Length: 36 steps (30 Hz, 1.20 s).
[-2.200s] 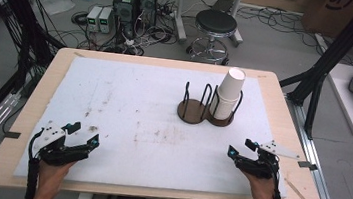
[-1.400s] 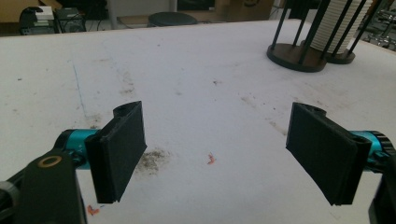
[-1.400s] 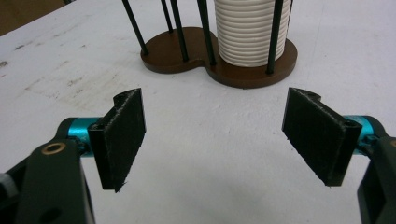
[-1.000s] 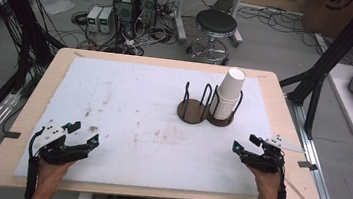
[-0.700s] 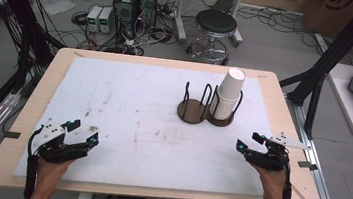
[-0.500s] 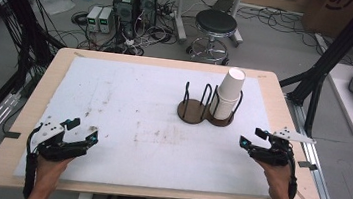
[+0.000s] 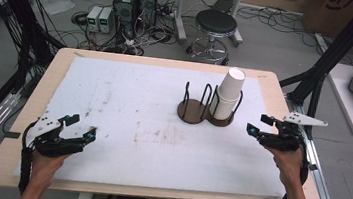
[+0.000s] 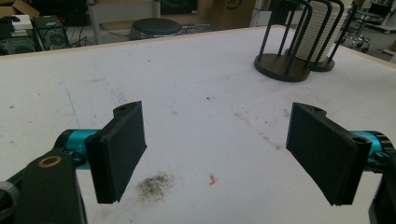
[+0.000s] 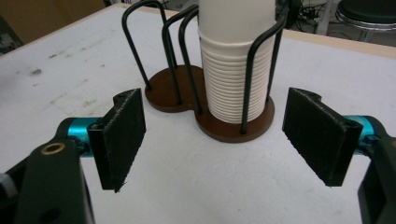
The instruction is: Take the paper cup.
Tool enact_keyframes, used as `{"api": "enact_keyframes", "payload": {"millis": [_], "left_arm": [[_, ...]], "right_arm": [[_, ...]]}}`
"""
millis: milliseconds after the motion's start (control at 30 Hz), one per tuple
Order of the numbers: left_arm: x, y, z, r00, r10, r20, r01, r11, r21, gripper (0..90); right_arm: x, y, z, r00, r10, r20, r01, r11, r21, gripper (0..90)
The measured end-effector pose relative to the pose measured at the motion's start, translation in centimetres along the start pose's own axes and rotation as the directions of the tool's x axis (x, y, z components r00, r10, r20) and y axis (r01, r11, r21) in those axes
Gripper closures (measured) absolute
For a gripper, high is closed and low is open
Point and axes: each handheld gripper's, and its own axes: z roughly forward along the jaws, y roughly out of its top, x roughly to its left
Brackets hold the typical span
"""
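A stack of white paper cups stands upright in the right ring of a dark double cup holder at the table's right middle. The holder's left ring has nothing in it. My right gripper hovers just right of the holder, jaws open and bare, pointing at the cups. My left gripper rests low near the front left of the white mat, jaws open, nothing between them. The holder lies far ahead in the left gripper view.
The wooden table edge frames the white mat. Small dirt smudges mark the mat near my left gripper. A black stool, electronics and cables lie on the floor behind the table.
My right gripper has risen and moved away from the front edge toward the cup holder. The left gripper has stayed nearly in place.
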Motion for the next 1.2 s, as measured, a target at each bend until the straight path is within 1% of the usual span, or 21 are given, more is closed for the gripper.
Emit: {"api": "enact_keyframes", "payload": {"millis": [33,67,100,167,233,267,300,333,400,500,567,667,700,767,833,867,967,1067,1100,1200], "left_arm": [[-0.1,0.1,0.0,1.0000,0.001,0.004,-0.001,1.0000,0.000,19.6],[-0.1,0.1,0.0,1.0000,0.001,0.004,-0.001,1.0000,0.000,19.6],[-0.1,0.1,0.0,1.0000,0.002,0.005,-0.002,1.0000,0.001,19.6],[-0.1,0.1,0.1,1.0000,-0.001,0.006,0.001,1.0000,0.002,19.5],[-0.1,0.0,0.1,1.0000,0.001,0.007,-0.001,1.0000,0.002,19.6],[-0.1,0.0,0.1,1.0000,0.001,0.006,-0.001,1.0000,0.004,19.6],[0.0,0.0,0.0,1.0000,0.001,0.007,-0.001,1.0000,0.005,19.6],[0.0,0.0,0.0,1.0000,-0.001,0.007,0.001,1.0000,0.004,19.6],[0.0,0.0,0.0,1.0000,0.000,0.007,0.000,1.0000,0.005,19.6],[0.0,0.0,0.0,1.0000,0.000,0.009,0.000,1.0000,0.007,19.5],[-0.1,0.0,0.1,1.0000,0.002,0.009,-0.002,1.0000,0.009,19.6],[-0.1,0.0,0.1,0.9999,0.001,0.010,-0.001,0.9999,0.011,19.6],[-0.1,-0.1,0.2,0.9999,0.002,0.013,-0.002,0.9999,0.013,19.5],[-0.2,0.0,0.2,0.9999,0.002,0.016,-0.002,0.9999,0.013,19.6],[-0.3,0.1,0.1,0.9998,0.009,0.020,-0.010,0.9999,0.011,19.5],[-0.3,0.1,0.1,0.9998,0.009,0.020,-0.010,0.9999,0.011,19.5],[-0.2,0.2,0.0,0.9998,0.005,0.020,-0.005,1.0000,0.003,19.5],[-0.2,0.2,0.0,0.9998,0.004,0.018,-0.004,1.0000,0.007,19.6],[-0.2,0.2,0.0,0.9998,0.004,0.018,-0.004,1.0000,0.008,19.6],[-0.1,0.2,0.0,0.9998,0.003,0.018,-0.003,1.0000,0.009,19.6]], "right_arm": [[-0.4,0.4,0.0,1.0000,-0.003,-0.009,0.003,1.0000,0.008,21.8],[-0.4,0.4,0.0,1.0000,-0.003,-0.009,0.003,1.0000,0.008,21.8],[-0.7,0.7,0.0,0.9998,-0.013,-0.012,0.013,0.9999,0.011,21.8],[-1.2,1.2,0.0,0.9996,-0.015,-0.022,0.016,0.9996,0.024,21.8],[-1.3,1.4,0.0,0.9996,-0.014,-0.025,0.014,0.9996,0.026,21.8],[-1.7,1.8,0.0,0.9987,-0.026,-0.043,0.027,0.9993,0.025,21.8],[-1.7,1.8,0.0,0.9987,-0.026,-0.043,0.027,0.9993,0.025,21.8],[-1.8,2.1,0.0,0.9982,-0.029,-0.052,0.031,0.9989,0.035,21.8],[-2.0,2.4,0.1,0.9974,-0.037,-0.061,0.039,0.9986,0.034,21.8],[-2.3,3.1,0.3,0.9958,-0.052,-0.076,0.056,0.9972,0.048,21.8],[-2.4,3.2,0.3,0.9952,-0.059,-0.078,0.063,0.9969,0.048,21.8],[-2.7,4.3,0.5,0.9927,-0.078,-0.092,0.083,0.9950,0.055,21.8],[-2.9,4.6,0.5,0.9915,-0.079,-0.103,0.085,0.9949,0.054,21.8],[-3.1,4.8,0.6,0.9910,-0.082,-0.106,0.088,0.9947,0.053,21.8],[-3.6,5.5,0.7,0.9888,-0.086,-0.122,0.092,0.9948,0.045,21.8],[-3.6,5.5,0.7,0.9888,-0.086,-0.122,0.092,0.9948,0.045,21.8],[-4.3,6.5,0.8,0.9850,-0.103,-0.138,0.113,0.9915,0.064,21.8],[-4.6,7.0,0.9,0.9830,-0.112,-0.146,0.122,0.9905,0.064,21.8],[-5.0,7.5,0.9,0.9803,-0.124,-0.154,0.135,0.9890,0.062,21.8],[-5.3,8.1,1.1,0.9779,-0.131,-0.163,0.146,0.9861,0.080,21.8]]}}
